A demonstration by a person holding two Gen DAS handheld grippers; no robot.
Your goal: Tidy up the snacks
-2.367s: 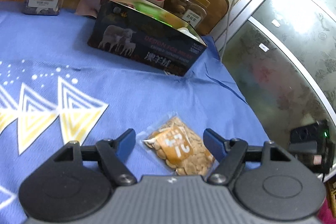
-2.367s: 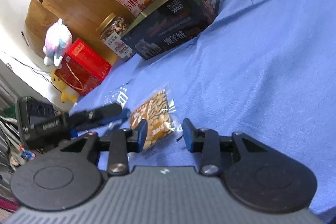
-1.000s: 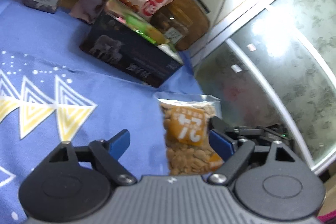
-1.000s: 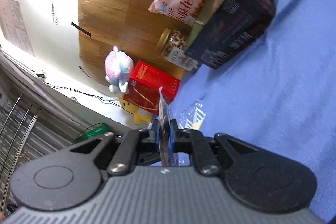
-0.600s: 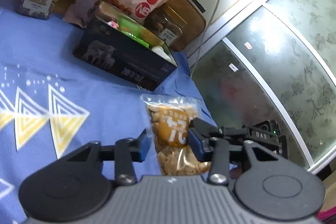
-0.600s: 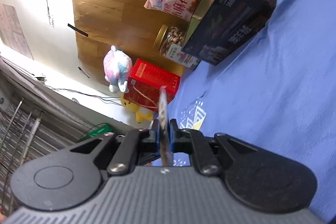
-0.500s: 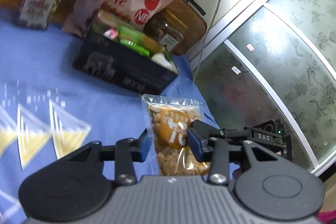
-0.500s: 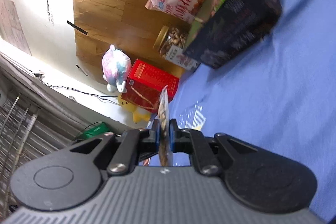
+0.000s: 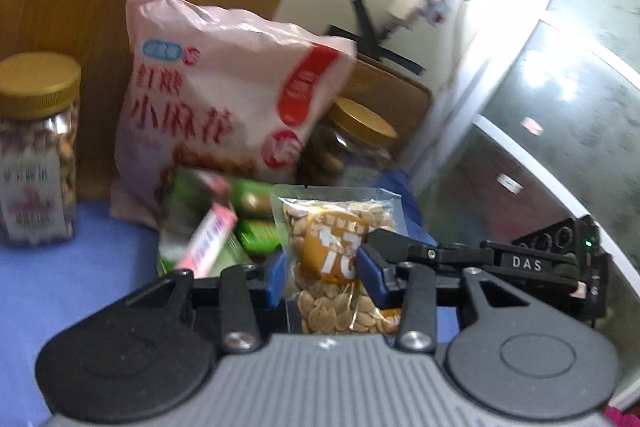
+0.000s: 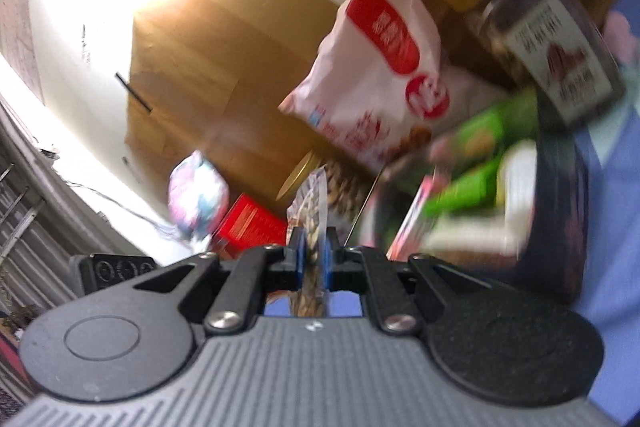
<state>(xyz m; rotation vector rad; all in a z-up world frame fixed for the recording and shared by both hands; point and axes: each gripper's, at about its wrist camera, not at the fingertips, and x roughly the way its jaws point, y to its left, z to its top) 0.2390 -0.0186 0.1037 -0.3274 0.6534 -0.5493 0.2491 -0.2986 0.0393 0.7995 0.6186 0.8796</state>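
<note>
A clear packet of pale seeds with an orange label (image 9: 332, 227) hangs upright in the air, held by both grippers. My left gripper (image 9: 323, 277) has its blue pads pressed on the packet's two sides. My right gripper (image 9: 400, 255) comes in from the right and pinches the packet's right edge. In the right wrist view the right gripper (image 10: 313, 259) is shut on the packet (image 10: 314, 199), which shows edge-on. Just behind the packet is the dark open box (image 10: 560, 207), filled with green and pink snack packs (image 9: 224, 227).
A pink snack bag (image 9: 224, 107) leans behind the box, with gold-lidded nut jars on its left (image 9: 38, 147) and right (image 9: 352, 147). Blue cloth (image 9: 80, 267) covers the table. A frosted glass door (image 9: 560, 107) stands at the right. A red carton (image 10: 252, 227) and plush toy (image 10: 198, 195) sit farther off.
The left jaws closed onto the packet that the right gripper was holding. Both grippers then carried it up and toward the box, which now looms close behind it.
</note>
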